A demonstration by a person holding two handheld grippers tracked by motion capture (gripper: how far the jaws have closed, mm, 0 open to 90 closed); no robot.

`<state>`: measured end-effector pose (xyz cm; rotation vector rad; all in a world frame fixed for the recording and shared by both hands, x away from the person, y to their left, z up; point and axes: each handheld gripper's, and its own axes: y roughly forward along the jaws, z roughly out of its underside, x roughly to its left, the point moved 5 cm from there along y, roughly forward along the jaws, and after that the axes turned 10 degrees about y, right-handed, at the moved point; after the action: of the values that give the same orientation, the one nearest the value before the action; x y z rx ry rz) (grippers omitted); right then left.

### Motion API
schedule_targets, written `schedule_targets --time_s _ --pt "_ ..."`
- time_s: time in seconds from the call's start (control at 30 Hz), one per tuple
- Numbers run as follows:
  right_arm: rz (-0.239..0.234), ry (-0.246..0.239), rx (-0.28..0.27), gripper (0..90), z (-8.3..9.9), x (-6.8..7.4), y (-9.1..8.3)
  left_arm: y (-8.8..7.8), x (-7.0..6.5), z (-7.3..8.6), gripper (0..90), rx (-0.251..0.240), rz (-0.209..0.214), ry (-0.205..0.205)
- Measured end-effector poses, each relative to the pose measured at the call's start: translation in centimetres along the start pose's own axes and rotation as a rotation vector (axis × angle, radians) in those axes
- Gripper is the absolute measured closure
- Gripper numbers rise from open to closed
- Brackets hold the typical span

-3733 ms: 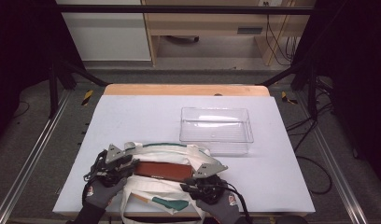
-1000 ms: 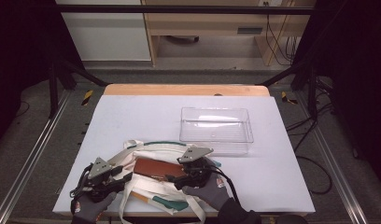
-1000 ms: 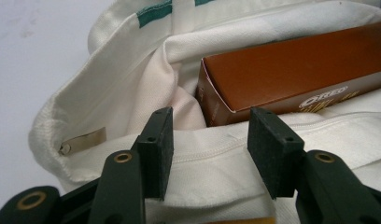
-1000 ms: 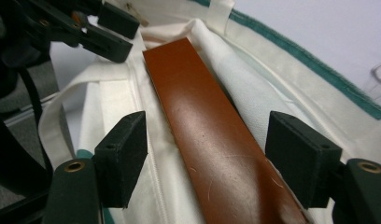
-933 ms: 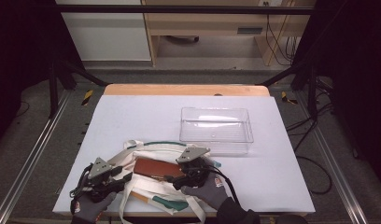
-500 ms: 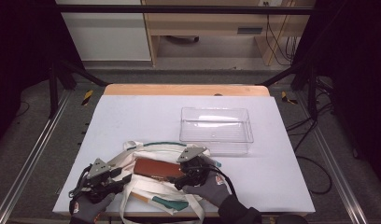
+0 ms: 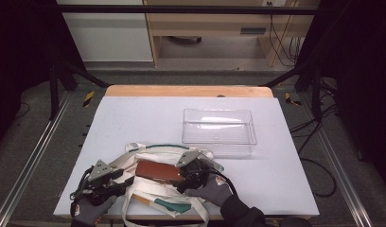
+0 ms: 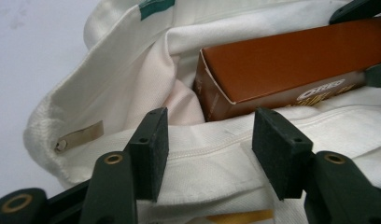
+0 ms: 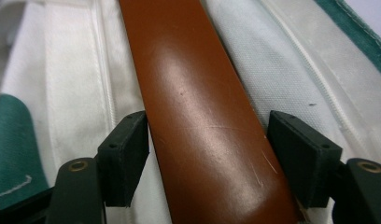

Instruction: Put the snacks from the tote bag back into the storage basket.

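Left tool (image 8: 207,140): jaws apart, straddling the hem of the cream canvas tote bag (image 8: 132,84), gripping nothing. The long brown cardboard box (image 8: 282,65) sits just ahead inside the bag; "OREO" print readable here. Right tool (image 9: 207,154): jaws spread either side of the box, gaps visible. High view adds a clear plastic tray (image 7: 219,126) beyond the right tool on the white bench (image 7: 134,118).

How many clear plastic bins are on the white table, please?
1. The clear rectangular plastic bin sits right of centre on the white table, beyond the white canvas tote bag, and looks empty.
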<state>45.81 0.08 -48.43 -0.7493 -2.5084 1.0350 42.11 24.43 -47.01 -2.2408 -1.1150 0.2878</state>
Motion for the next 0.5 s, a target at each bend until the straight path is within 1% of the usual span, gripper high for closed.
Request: schedule_targets --time_s 0.07,0.17,0.2,0.23,0.27,0.3,0.33,0.37,0.4,0.5 --pt "0.007 -0.016 0.003 31.7 0.1 0.1 0.1 -0.4 0.3 -0.3 44.5 -0.017 -0.019 -0.002" --pt "-0.009 -0.022 0.011 33.7 0.1 0.0 0.0 -0.9 1.1 -0.7 43.8 -0.049 -0.041 -0.015" --pt "-0.016 -0.023 0.014 34.3 0.0 -0.1 0.0 -1.0 1.4 -0.8 43.5 -0.055 -0.043 -0.016" --pt "-0.022 -0.024 0.017 34.9 0.0 -0.1 0.0 -1.0 1.5 -0.9 43.5 -0.06 -0.036 -0.024" --pt "-0.028 -0.023 0.022 35.8 0.0 -0.1 -0.1 -0.9 1.6 -0.8 43.5 -0.055 -0.035 -0.024" --pt "-0.037 -0.019 0.025 36.4 0.0 -0.1 -0.1 -0.7 1.6 -0.6 43.5 -0.038 -0.036 -0.014" --pt "-0.043 -0.024 0.03 36.9 0.0 -0.1 -0.2 -0.3 1.6 -0.3 43.6 -0.022 -0.026 -0.014" --pt "-0.045 -0.026 0.038 37.6 -0.1 -0.1 -0.3 0.0 1.5 -0.1 43.6 -0.011 -0.025 -0.011" --pt "-0.048 -0.032 0.049 38.1 -0.1 0.0 -0.3 0.2 1.5 0.0 43.5 0.002 -0.033 -0.004" --pt "-0.049 -0.045 0.077 39.0 -0.4 0.0 -0.7 0.2 1.5 0.1 43.3 -0.004 -0.028 -0.015"
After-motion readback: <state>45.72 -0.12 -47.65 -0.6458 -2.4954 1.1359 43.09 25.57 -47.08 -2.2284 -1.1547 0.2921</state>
